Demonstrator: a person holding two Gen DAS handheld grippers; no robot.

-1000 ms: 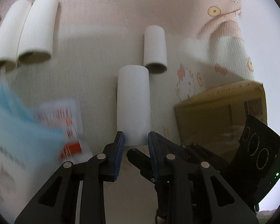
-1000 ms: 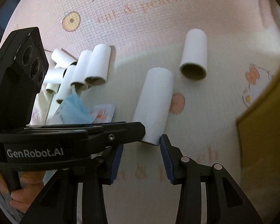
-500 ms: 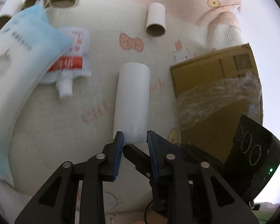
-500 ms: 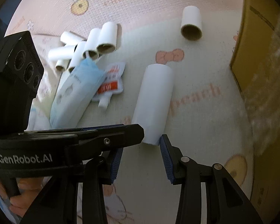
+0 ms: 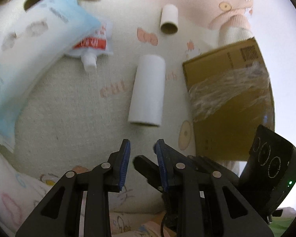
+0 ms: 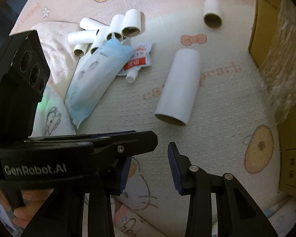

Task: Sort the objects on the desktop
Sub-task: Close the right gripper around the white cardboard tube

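A large white paper tube (image 5: 148,90) (image 6: 179,86) lies on the cream cartoon-print mat, its open end toward me. My left gripper (image 5: 143,154) hovers a short way in front of that end, open, with nothing between its blue pads. My right gripper (image 6: 150,167) is also back from the tube; its jaws are closing on nothing. The left gripper's black body (image 6: 79,152) crosses in front of the right one. A small tube (image 5: 169,19) (image 6: 212,12) lies farther off. A blue pouch (image 6: 96,75) overlaps a red-and-white capped sachet (image 6: 138,61).
A heap of several small white tubes (image 6: 112,29) lies at the back left, behind the pouch. A brown cardboard box (image 5: 227,90) (image 6: 276,39) with clear wrap stands along the right. A hand (image 6: 29,201) holds the left gripper's handle.
Both grippers have drawn back from the large tube, which was at their fingertips and now lies apart from them. More of the pouch, sachet and box has come into view.
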